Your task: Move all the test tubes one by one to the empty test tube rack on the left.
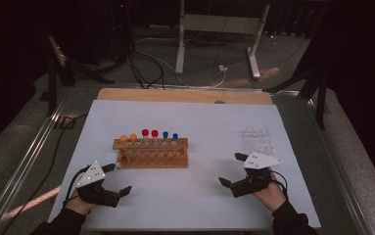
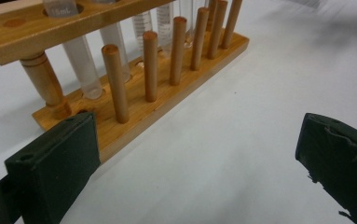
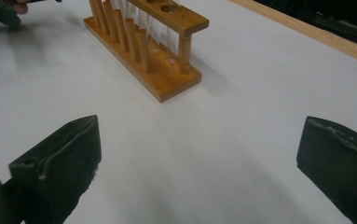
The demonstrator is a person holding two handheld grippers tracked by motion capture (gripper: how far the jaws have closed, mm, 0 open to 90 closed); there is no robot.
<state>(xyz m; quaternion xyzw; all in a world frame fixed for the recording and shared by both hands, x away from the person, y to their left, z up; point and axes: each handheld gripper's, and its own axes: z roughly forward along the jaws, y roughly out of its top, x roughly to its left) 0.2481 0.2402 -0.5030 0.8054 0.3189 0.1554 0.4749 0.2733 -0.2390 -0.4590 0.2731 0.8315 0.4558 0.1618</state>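
A wooden test-tube rack (image 1: pixel 151 152) stands mid-table on the white sheet, holding clear tubes with orange (image 1: pixel 128 138), red (image 1: pixel 150 132) and blue caps (image 1: pixel 170 135). My left gripper (image 1: pixel 118 178) rests just in front of the rack's left end, jaws wide apart and empty; its view shows the rack (image 2: pixel 134 88) with its pegs and tubes close ahead, the left gripper (image 2: pixel 195 163) open. My right gripper (image 1: pixel 232 169) sits to the right of the rack, also open and empty; its view shows the rack (image 3: pixel 148 46) end-on, the right gripper (image 3: pixel 199 163) open.
A clear plastic tray (image 1: pixel 257 140) lies at the right, just beyond the right hand. The white sheet (image 1: pixel 199 196) covers a wooden tabletop (image 1: pixel 185 95). Metal rails run along both table sides; cables and a desk frame (image 1: pixel 219 29) lie beyond.
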